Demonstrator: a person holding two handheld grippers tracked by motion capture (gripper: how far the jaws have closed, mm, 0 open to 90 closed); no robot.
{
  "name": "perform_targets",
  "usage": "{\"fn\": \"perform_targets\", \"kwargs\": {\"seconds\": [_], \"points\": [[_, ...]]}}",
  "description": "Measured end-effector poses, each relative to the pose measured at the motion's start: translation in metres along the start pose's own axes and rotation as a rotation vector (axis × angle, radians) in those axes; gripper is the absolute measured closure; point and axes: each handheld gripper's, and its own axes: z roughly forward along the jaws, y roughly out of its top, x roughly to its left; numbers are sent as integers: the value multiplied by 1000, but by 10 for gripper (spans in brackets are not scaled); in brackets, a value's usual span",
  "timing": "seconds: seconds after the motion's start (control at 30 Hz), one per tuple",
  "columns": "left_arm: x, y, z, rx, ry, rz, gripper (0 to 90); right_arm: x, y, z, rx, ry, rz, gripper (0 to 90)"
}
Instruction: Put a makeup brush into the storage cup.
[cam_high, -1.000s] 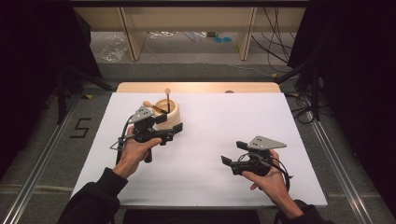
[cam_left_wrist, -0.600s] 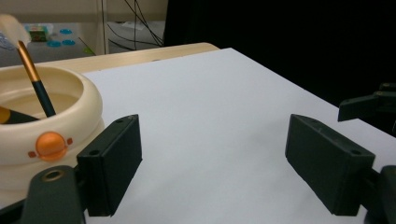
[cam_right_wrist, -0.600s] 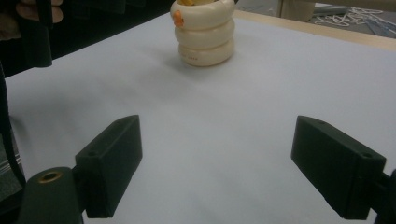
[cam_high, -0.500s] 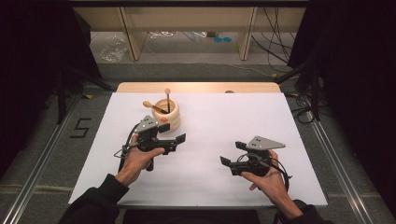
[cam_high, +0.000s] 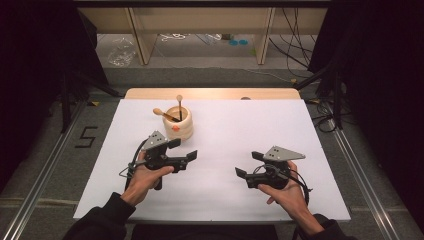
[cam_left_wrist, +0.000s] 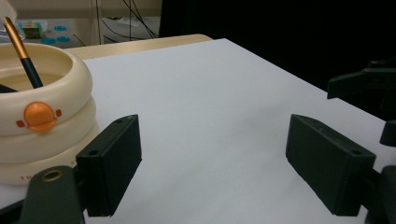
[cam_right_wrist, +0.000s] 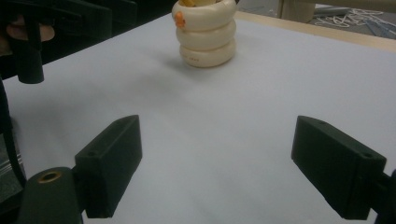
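Cream ringed pot (cam_high: 178, 123) stands upright on the white table sheet (cam_high: 240, 135), toward the far left part of it. Orange knob on its side (cam_left_wrist: 39, 115). Two sticks in the pot (cam_high: 179, 106): one near upright, one leaning out to the left; both have rounded wooden ends, what they are is hard to tell at this range.

Left gripper (cam_high: 182, 151) held just short of the pot on the person's side, jaws wide apart, nothing between them. In the left gripper view the pot sits just beside the left jaw, probably not touching.

Right gripper (cam_high: 246, 165) over the right half of the sheet, well apart from the pot, jaws also spread, bare sheet between them.
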Motion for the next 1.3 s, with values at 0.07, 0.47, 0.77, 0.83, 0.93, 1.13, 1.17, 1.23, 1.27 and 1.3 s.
{"fn": "perform_targets", "kwargs": {"seconds": [0.07,0.47,0.77,0.83,0.93,1.13,1.17,1.23,1.27,1.3], "points": [[-1,-2,-4,5,-3,35,182,0,0,0,0,-4,2,169],[-12,-19,-14,21,-13,88,177,-1,0,-1,-13,-14,6,167],[-21,-24,-21,13,-9,130,177,0,0,0,-35,-8,11,165],[-22,-25,-22,8,-7,137,176,0,0,-1,-37,-8,8,164],[-25,-27,-24,5,-8,141,176,0,0,-2,-37,-7,12,164],[-23,-29,-26,-5,2,128,173,1,0,-1,-41,-7,9,163],[-21,-29,-26,-20,6,120,173,1,0,-1,-42,-10,7,163],[-19,-28,-28,-26,19,111,174,1,0,-1,-49,-2,7,163],[-19,-29,-28,-30,24,97,173,1,0,-1,-54,-6,5,163],[-18,-29,-28,-27,26,103,174,0,0,-2,-48,-14,3,163]]}}
